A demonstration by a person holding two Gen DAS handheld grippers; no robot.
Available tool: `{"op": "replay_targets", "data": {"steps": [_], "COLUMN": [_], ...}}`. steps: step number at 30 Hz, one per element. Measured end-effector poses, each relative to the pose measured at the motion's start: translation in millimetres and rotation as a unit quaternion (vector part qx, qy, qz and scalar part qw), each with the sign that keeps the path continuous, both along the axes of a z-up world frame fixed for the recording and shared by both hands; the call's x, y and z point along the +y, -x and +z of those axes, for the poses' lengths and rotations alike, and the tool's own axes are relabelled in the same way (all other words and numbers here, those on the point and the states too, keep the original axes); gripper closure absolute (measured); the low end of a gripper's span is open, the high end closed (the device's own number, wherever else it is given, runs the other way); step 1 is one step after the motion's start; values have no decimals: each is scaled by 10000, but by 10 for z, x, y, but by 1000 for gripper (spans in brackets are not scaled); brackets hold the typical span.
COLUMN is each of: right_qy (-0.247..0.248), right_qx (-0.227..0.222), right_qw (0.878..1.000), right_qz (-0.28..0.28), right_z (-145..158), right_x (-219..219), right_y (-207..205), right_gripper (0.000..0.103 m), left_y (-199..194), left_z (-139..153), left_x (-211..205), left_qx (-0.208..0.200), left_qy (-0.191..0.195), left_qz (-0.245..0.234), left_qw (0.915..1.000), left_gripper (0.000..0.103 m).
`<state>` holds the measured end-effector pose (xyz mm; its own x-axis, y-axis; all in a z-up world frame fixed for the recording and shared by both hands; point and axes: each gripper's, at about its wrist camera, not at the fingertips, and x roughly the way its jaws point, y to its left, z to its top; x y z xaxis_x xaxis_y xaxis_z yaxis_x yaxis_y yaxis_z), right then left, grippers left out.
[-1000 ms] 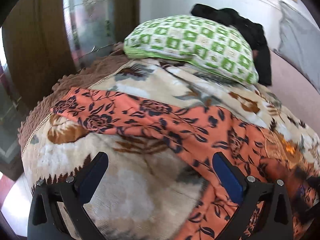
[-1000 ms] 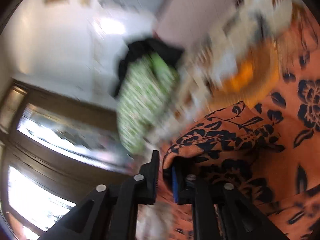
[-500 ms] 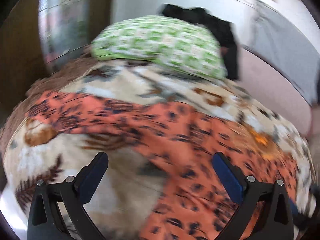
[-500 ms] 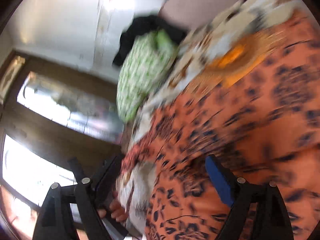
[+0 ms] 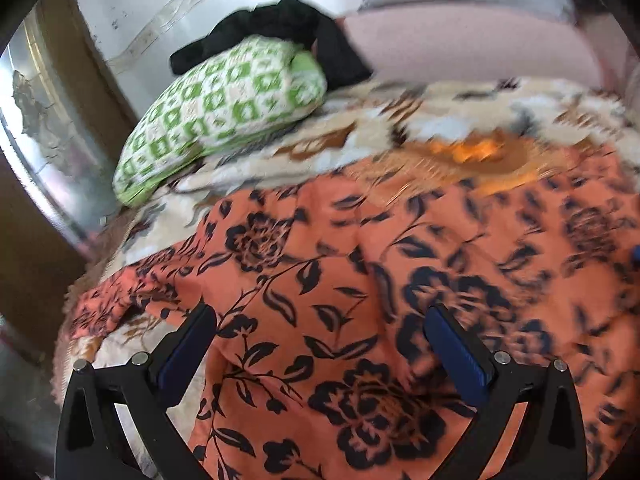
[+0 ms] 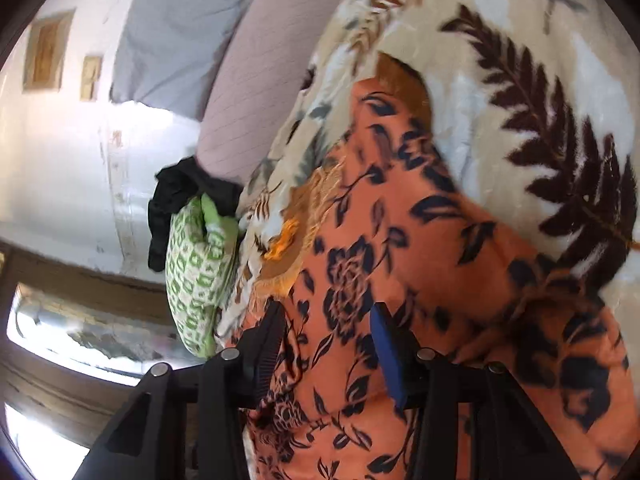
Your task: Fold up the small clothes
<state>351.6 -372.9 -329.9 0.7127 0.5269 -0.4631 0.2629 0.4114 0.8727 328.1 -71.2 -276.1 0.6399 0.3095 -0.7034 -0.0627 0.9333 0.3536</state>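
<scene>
Here, orange floral garment (image 5: pixel 360 280) beneath both grippers, left (image 5: pixel 320 328) and right (image 6: pixel 328 320), jaws spread, nothing pinched.

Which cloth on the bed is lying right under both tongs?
The orange floral garment, spread over the cream leaf-print blanket. The black garment lies far off, behind the green checked pillow.

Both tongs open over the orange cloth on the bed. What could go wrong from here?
1. The left tongs straddle flat orange cloth; closing here may grab a mid-panel bunch, not an edge.
2. The right tongs sit near the cloth's edge over the blanket; they could pinch blanket too.
3. Both views are blurred, so aim may be off.
</scene>
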Motion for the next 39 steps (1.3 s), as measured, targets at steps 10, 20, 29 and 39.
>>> {"op": "replay_targets", "data": {"steps": [10,20,29,39], "right_qy": [276,72,-459,456], "right_qx": [-110,-22,-602,-1114], "right_qw": [9965,9914,9894,9606], "right_qz": [779,1305,1242,2506], "right_z": [54,-59,210,681], "right_x": [347,1020,1651,2379], "right_y": [-76,-281,-448,-264], "right_gripper": [55,55,54,40], "left_y": [-96,85,198,224], "left_z": [216,294,272,397], "left_x": [711,1165,2250,2342], "left_qx": [-405,-90,84,-103], "left_qy": [-108,500,919,1497], "left_qz": [1465,1695,2825,2652], "left_qw": [9883,9842,9548,9524], "left_gripper": [0,0,0,0]}}
